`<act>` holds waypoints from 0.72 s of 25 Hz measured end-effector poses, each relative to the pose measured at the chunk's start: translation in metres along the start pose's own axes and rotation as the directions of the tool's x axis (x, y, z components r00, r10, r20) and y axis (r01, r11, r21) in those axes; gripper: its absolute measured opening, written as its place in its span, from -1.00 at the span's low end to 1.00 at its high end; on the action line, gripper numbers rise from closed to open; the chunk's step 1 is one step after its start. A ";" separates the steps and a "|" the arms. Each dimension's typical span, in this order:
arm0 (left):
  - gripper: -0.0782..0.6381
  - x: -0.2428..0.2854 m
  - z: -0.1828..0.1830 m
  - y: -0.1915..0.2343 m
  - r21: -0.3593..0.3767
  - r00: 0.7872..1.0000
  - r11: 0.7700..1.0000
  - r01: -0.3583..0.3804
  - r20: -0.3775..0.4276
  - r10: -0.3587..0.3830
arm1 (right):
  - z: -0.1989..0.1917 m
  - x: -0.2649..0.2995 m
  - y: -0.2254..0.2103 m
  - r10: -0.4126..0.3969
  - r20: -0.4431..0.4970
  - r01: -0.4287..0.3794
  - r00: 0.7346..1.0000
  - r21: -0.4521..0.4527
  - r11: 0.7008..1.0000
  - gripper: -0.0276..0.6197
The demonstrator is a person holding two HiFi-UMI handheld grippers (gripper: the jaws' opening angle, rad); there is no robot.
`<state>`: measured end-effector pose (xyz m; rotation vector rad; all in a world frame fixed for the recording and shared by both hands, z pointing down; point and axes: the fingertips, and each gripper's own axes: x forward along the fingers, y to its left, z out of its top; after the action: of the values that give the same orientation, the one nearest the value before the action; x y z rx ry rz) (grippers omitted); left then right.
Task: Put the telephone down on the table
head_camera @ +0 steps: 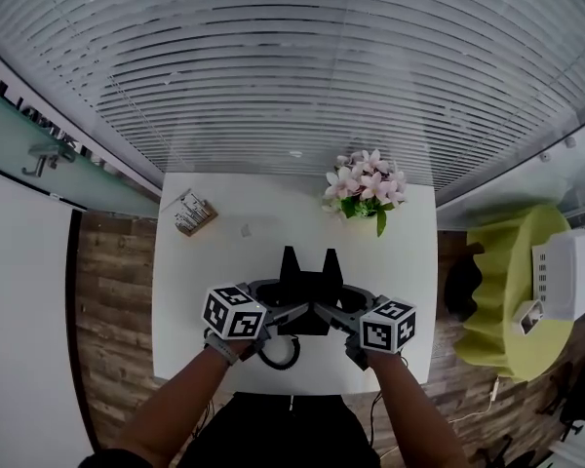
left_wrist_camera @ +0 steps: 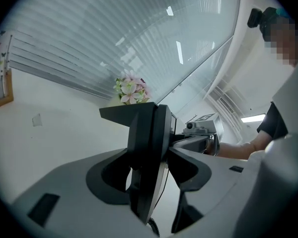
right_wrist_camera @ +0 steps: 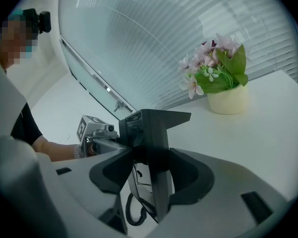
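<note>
Left tool (left_wrist_camera: 150,170) and right tool (right_wrist_camera: 154,172) both clamp the telephone (head_camera: 310,279).

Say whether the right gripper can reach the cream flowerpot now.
Probably not: the right gripper is clamped on the black desk telephone; the cream pot of pink flowers stands beyond it, unobstructed.

The white worktop (head_camera: 190,300) carries three things. Potted flowers (head_camera: 366,188) stand at its far right corner. A wooden holder (head_camera: 192,213) sits at the far left corner, with a small pale square (head_camera: 245,230) lying near it.
</note>
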<state>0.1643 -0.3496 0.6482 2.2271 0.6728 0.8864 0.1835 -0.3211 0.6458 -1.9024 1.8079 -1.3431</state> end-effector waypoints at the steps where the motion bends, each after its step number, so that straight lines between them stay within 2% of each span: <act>1: -0.11 0.002 -0.002 0.004 -0.007 1.000 1.000 -0.002 -0.007 0.002 | -0.002 0.003 -0.004 0.000 -0.010 0.000 1.000 0.003 1.000 -0.19; 6: -0.10 0.007 -0.008 0.023 -0.047 1.000 0.999 -0.010 -0.024 0.009 | -0.007 0.017 -0.017 0.003 -0.042 -0.002 0.999 0.031 1.000 -0.19; 18: -0.10 0.023 -0.013 0.058 -0.134 1.000 0.991 -0.018 -0.027 0.015 | -0.007 0.038 -0.047 -0.009 -0.049 0.014 0.999 0.086 0.996 -0.19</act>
<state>0.1823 -0.3681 0.7059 2.1078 0.5892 0.9420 0.2056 -0.3401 0.6990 -1.8545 1.7337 -1.4590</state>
